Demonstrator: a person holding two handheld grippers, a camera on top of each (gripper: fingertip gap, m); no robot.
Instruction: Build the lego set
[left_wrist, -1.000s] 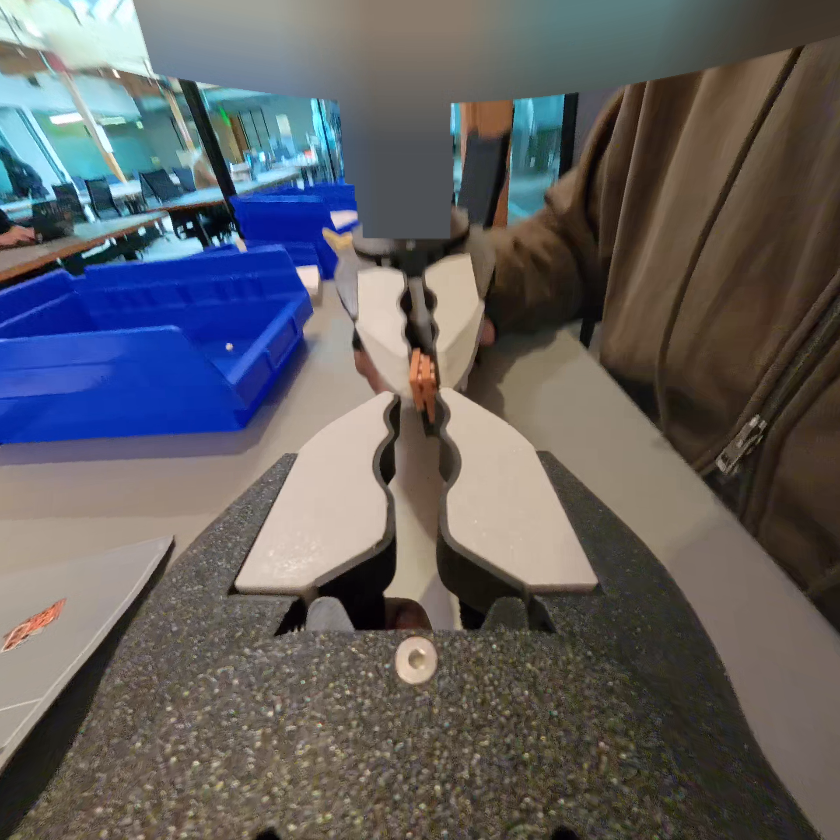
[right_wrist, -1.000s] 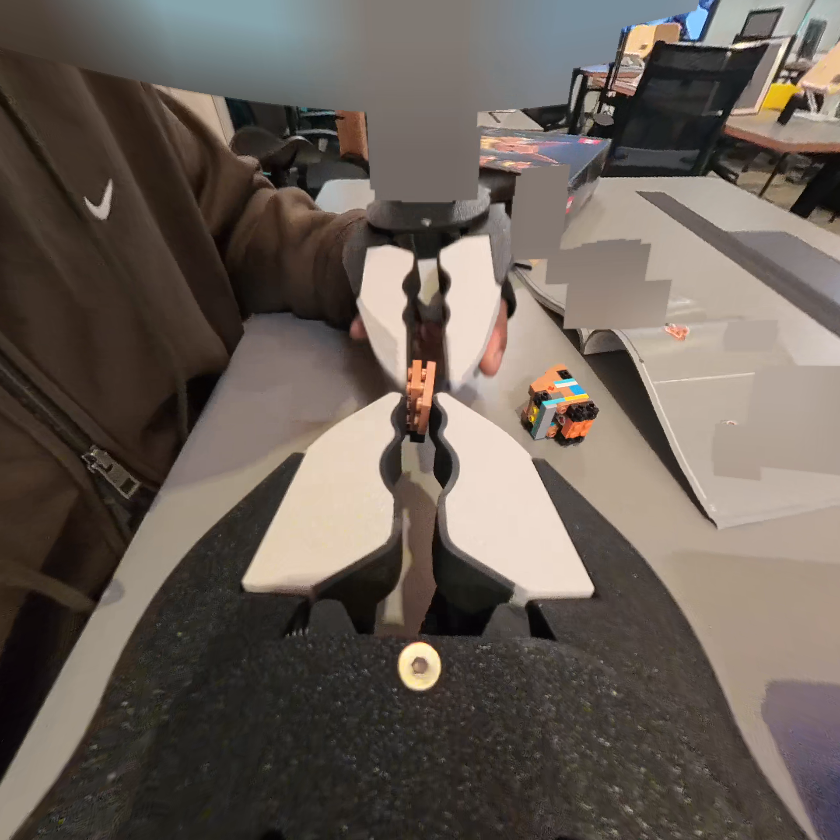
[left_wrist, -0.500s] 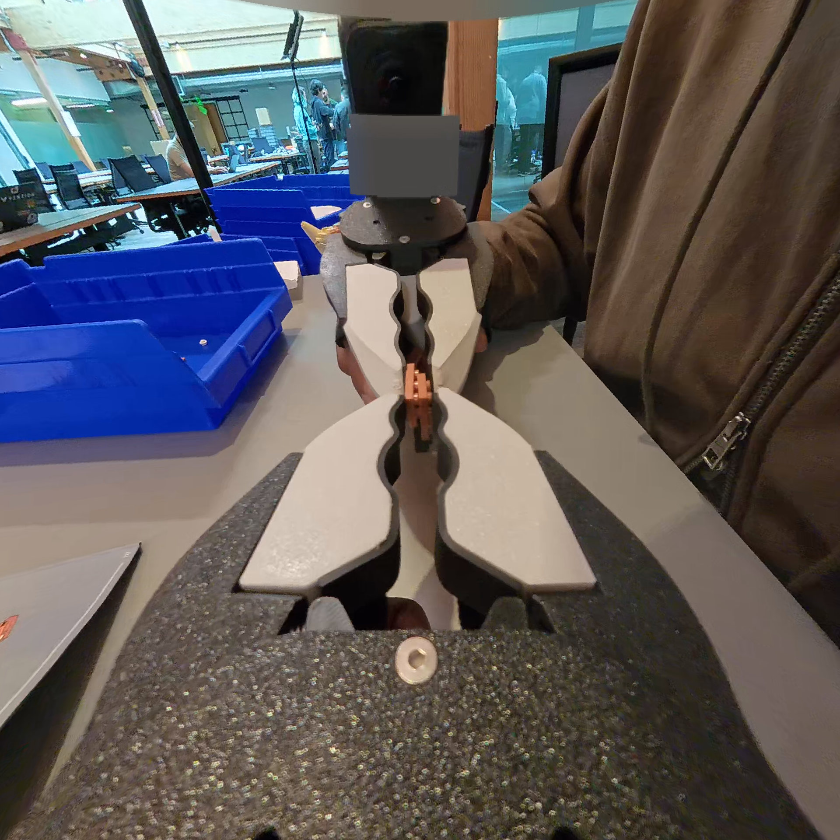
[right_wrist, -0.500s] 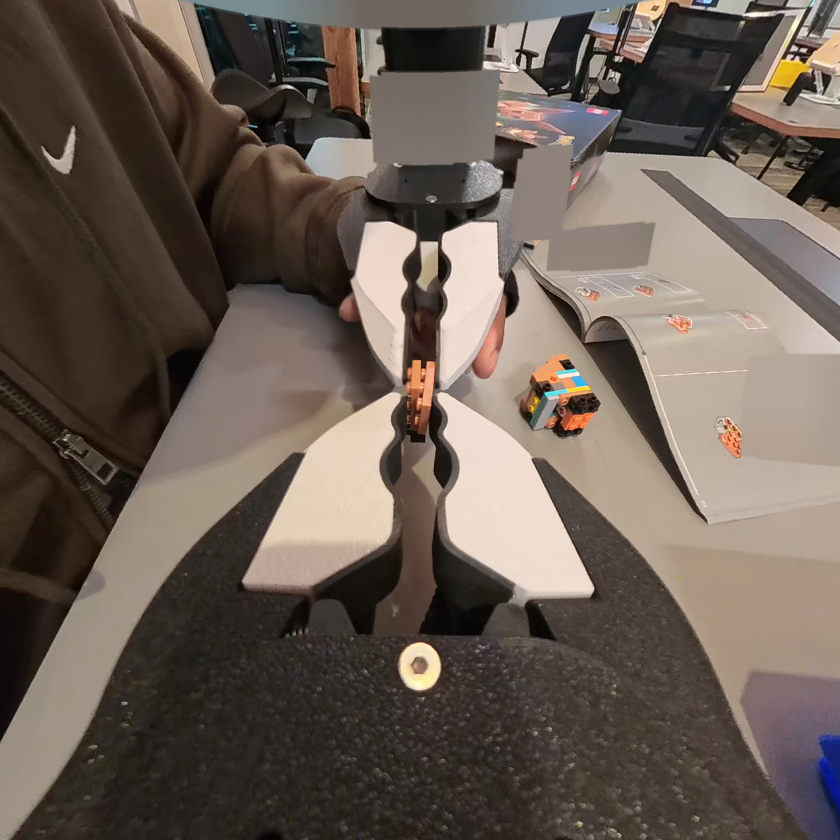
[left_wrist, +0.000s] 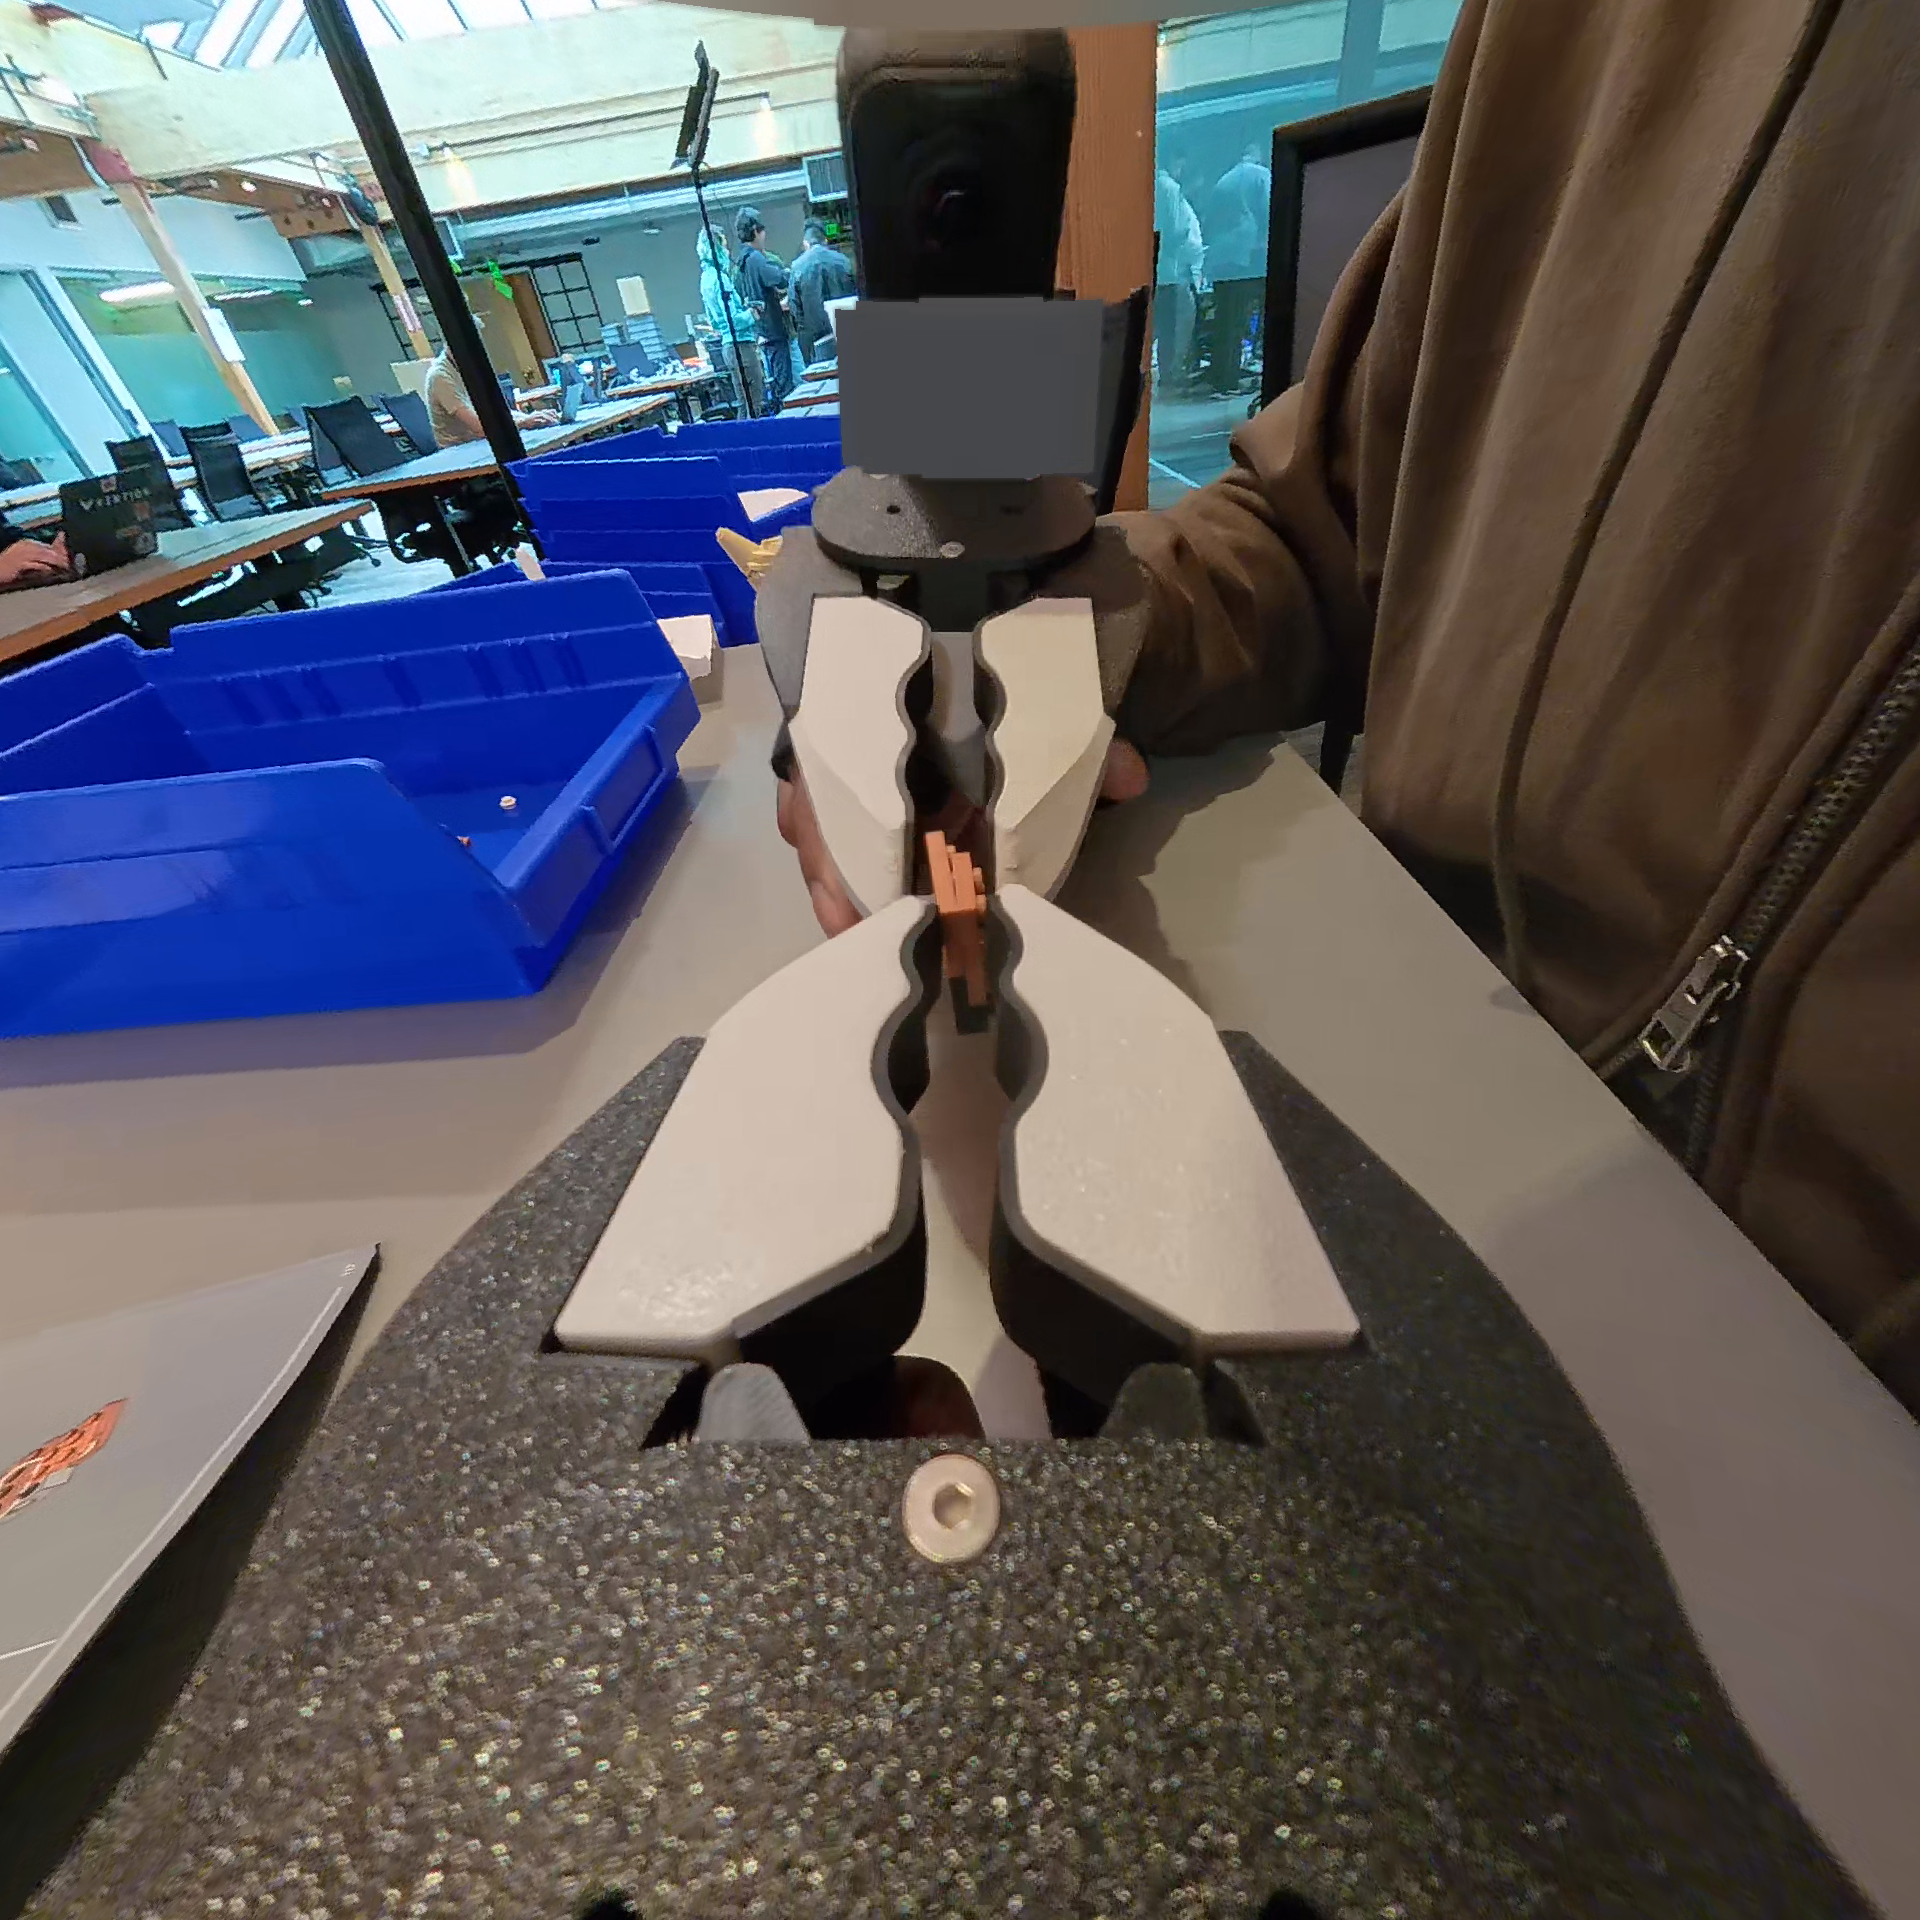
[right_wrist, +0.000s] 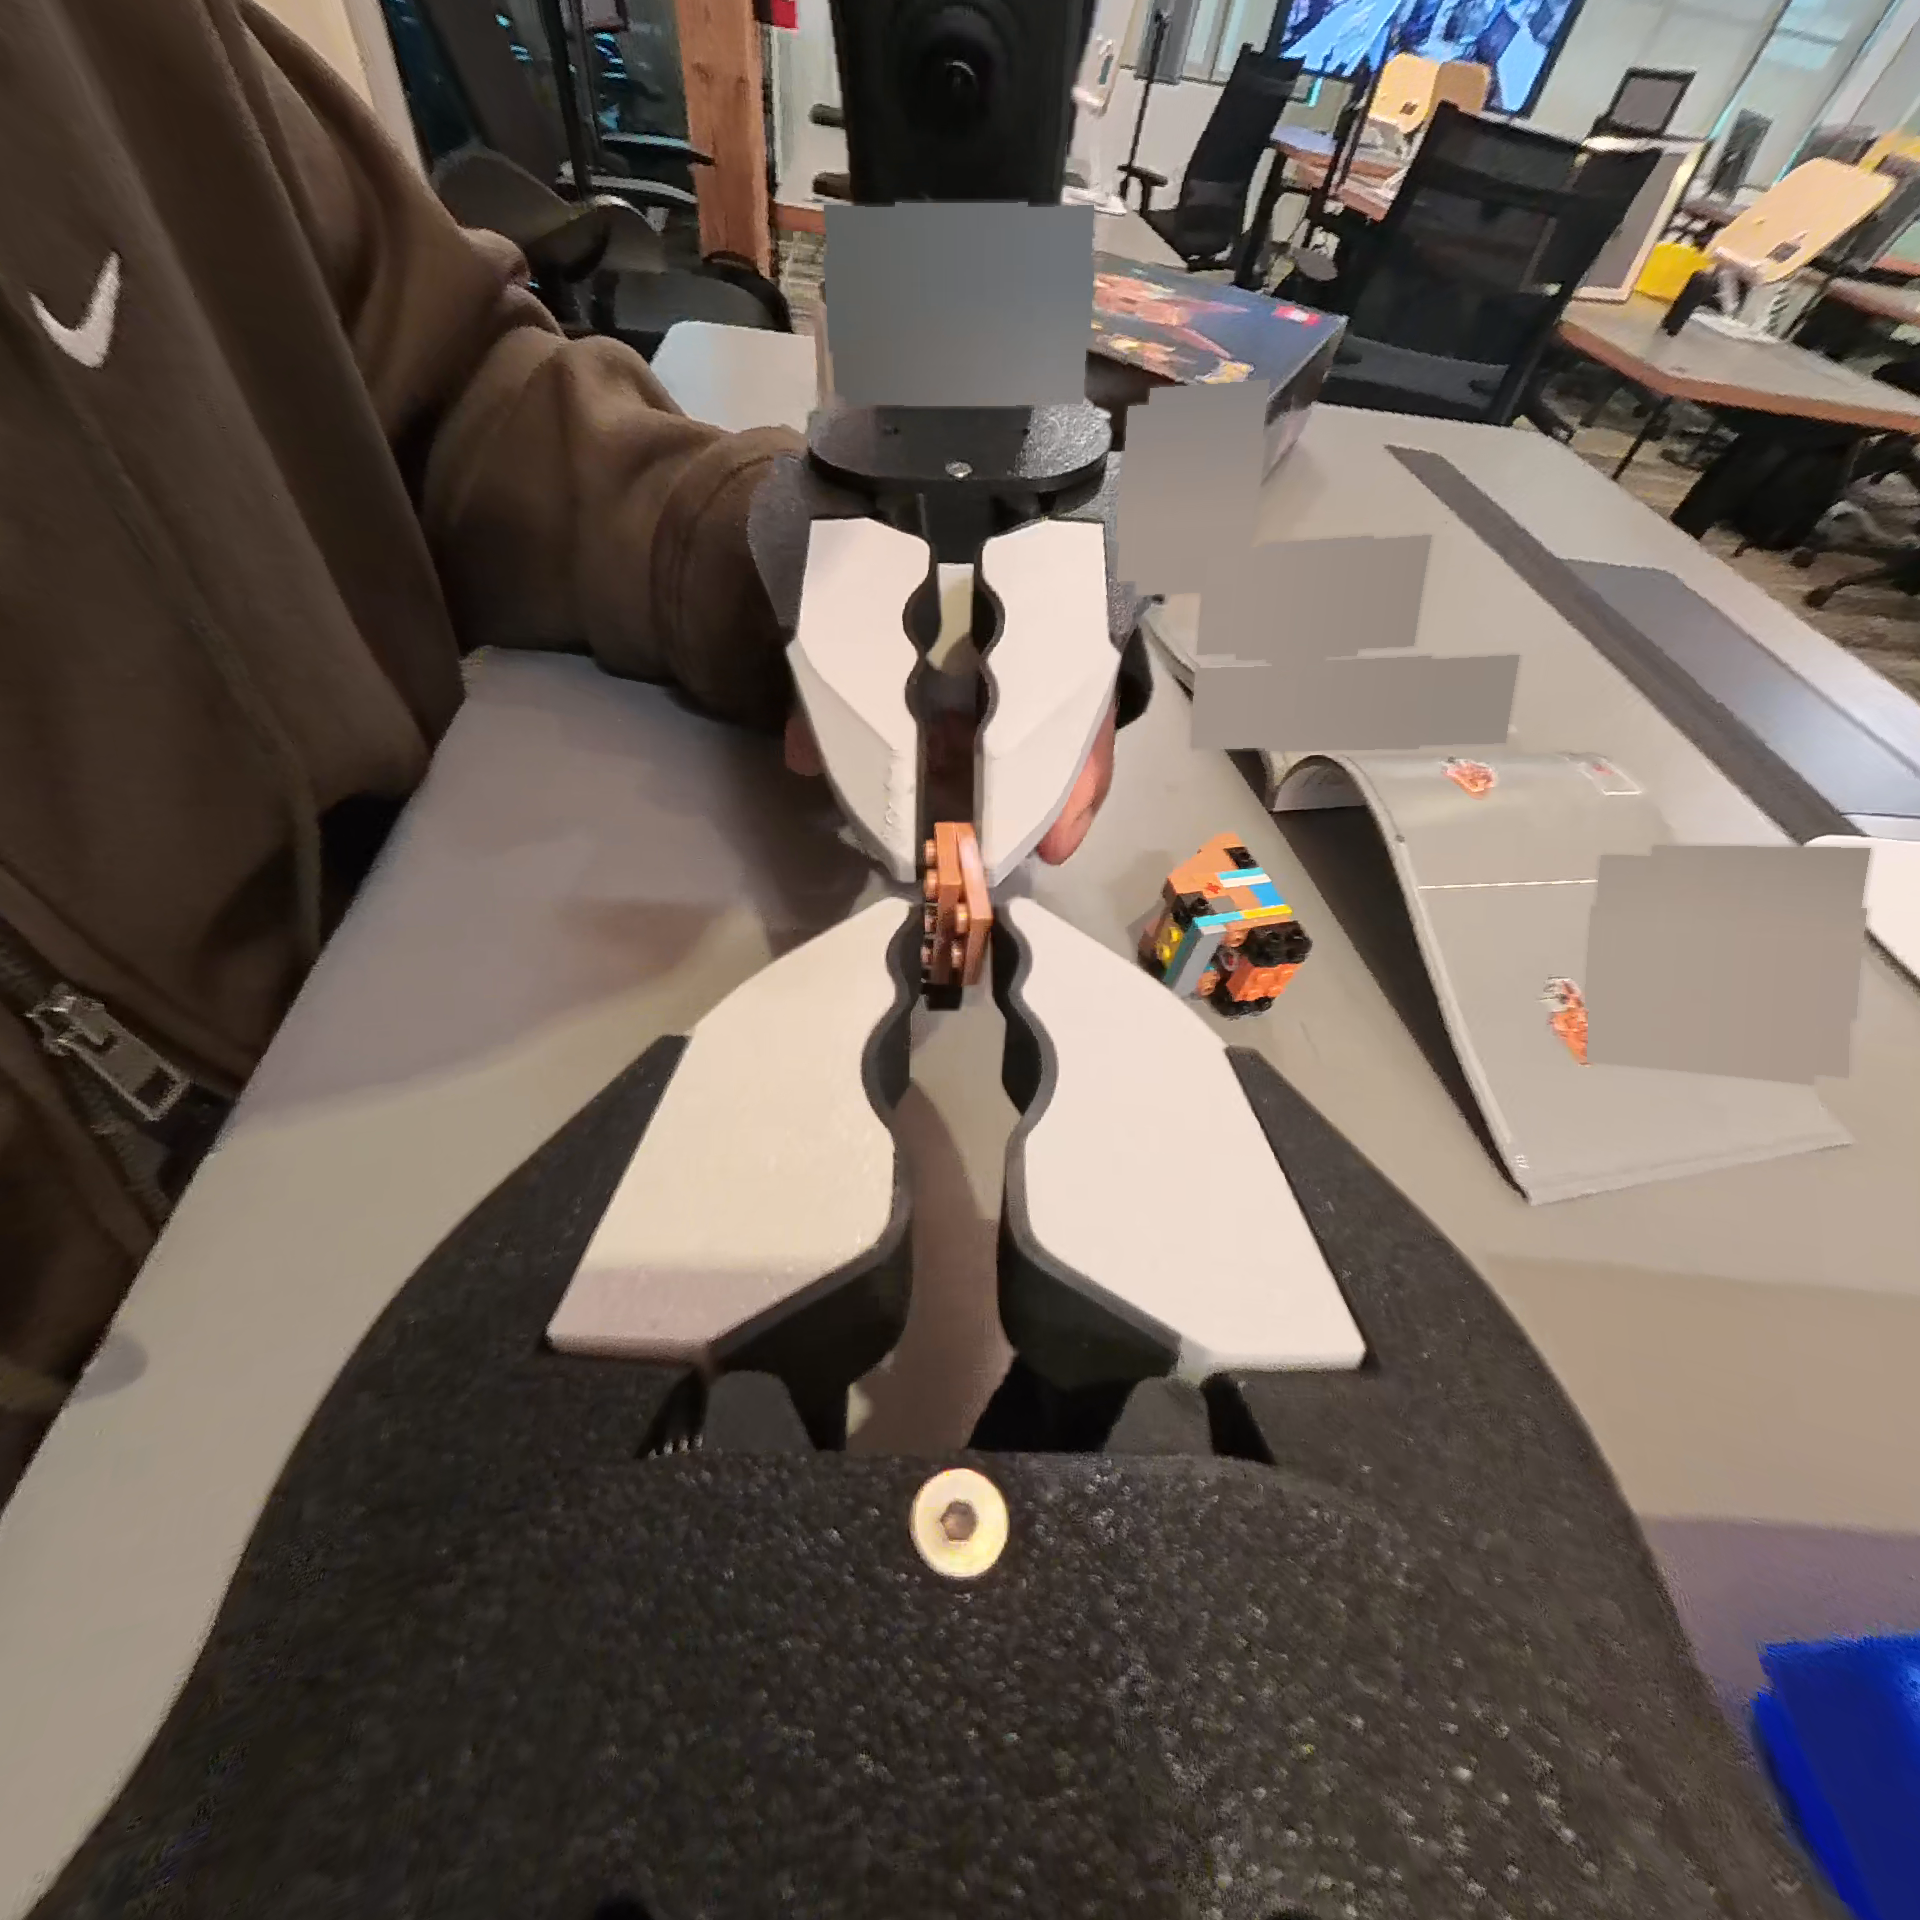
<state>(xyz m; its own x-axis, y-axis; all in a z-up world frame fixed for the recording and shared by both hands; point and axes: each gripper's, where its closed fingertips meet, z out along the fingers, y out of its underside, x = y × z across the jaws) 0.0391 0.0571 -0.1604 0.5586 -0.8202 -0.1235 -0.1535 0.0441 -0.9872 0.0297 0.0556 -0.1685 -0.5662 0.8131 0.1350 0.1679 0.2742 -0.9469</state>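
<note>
My two grippers meet tip to tip above the grey table (left_wrist: 1299, 966). A small stack of orange-brown lego plates (left_wrist: 964, 940) with a black piece at its lower end sits between both pairs of tips. My left gripper (left_wrist: 961, 920) is shut on its near part, and my right gripper (left_wrist: 951, 868) faces it and is shut on the far part. In the right wrist view, the right gripper (right_wrist: 951, 925) pinches the studded plates (right_wrist: 951, 914) while the left gripper (right_wrist: 948, 847) grips them from the other side.
A small orange, black and teal lego model (right_wrist: 1226, 935) stands on the table beside an open instruction booklet (right_wrist: 1558, 987), with the set's box (right_wrist: 1216, 332) behind. Blue bins (left_wrist: 312, 810) stand at the left. A person in a brown hoodie (left_wrist: 1610, 520) sits close by. The tips of both grippers are at nearly the same place.
Both grippers stay shut on the plates, tip to tip. Both views have tilted upward, so the opposite gripper's camera mount now shows. The plate stack looks a little more skewed.
</note>
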